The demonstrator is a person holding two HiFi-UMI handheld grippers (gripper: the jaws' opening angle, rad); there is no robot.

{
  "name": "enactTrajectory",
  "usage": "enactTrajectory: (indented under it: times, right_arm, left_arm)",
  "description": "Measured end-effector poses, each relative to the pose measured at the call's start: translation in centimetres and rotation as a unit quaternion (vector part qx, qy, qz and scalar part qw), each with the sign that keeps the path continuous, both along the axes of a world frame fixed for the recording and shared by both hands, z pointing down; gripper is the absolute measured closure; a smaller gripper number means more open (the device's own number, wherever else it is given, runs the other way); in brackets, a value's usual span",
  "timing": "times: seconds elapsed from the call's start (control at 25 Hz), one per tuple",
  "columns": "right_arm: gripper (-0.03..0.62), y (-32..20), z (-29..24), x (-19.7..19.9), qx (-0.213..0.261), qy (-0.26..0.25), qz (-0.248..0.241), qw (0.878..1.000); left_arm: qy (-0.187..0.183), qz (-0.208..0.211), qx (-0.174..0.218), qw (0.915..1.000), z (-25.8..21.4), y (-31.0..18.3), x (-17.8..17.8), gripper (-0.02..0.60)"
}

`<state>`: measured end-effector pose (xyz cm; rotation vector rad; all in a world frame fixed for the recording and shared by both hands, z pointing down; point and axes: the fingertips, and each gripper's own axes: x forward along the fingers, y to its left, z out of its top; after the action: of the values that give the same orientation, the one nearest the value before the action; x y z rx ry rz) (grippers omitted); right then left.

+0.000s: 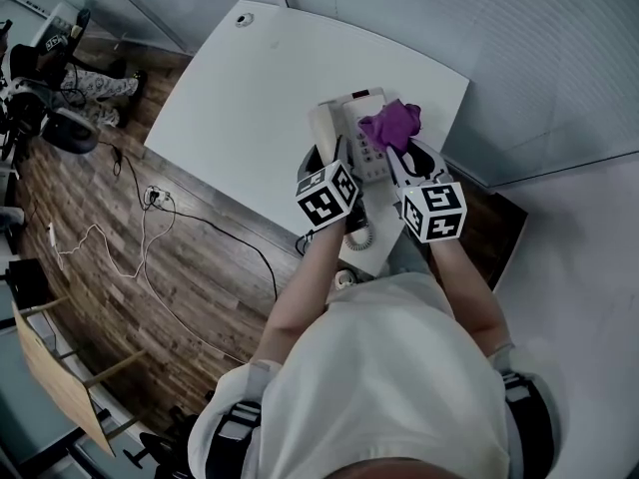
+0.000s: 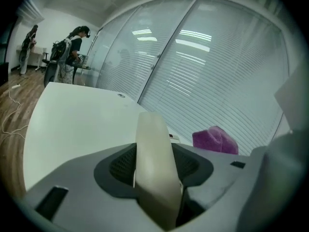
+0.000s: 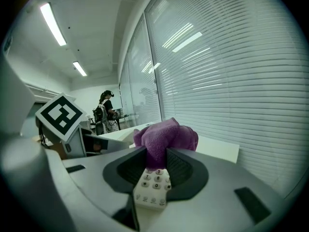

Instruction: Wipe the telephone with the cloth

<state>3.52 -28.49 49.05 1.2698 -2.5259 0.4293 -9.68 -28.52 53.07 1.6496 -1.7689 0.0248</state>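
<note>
- The left tongs (image 2: 154, 164) clench the cream plastic handset (image 2: 152, 139) of the cream desk telephone (image 1: 365, 148), which sits near the edge of the white table (image 1: 240, 98). Pulling on the coiled cord (image 1: 357, 236) could drag the base off.
- The right tongs (image 3: 155, 164) grip the bunched purple cloth (image 3: 166, 137) over the keypad (image 3: 153, 186). A loose fold might slip free.

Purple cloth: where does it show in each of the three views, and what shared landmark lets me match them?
Head view: purple cloth upper centre-right, bunched on the telephone.
Left gripper view: right of centre, beyond the handset gripped between the jaws.
Right gripper view: dead centre, pinched between the jaws, above the keypad.
Shared landmark: the telephone, partly seen in all three.
</note>
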Motion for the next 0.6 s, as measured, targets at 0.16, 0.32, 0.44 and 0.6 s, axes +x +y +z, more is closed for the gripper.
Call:
enactTrajectory:
  times: [0.16,0.32,0.44,0.6]
  right_arm:
    - [0.465,0.7,-0.7,-0.4,0.009,-0.003,-0.003,1.0]
    - [0.467,1.4,-2.0,-0.6,0.02,-0.007,-0.005,1.0]
    - [0.467,2.2,-2.9,-1.0,0.029,-0.01,-0.008,1.0]
    - [0.467,3.7,-4.1,-1.6,0.039,-0.016,-0.016,0.999]
  left_arm:
    - [0.04,0.009,0.028,0.9988,-1.3,1.1,-0.4,0.353]
    - [0.079,0.026,0.059,0.9949,-2.8,2.4,-0.2,0.353]
    - [0.104,0.034,0.078,0.9909,-3.8,3.8,-0.3,0.353]
    - [0.144,0.048,0.106,0.9827,-5.1,6.2,-0.3,0.354]
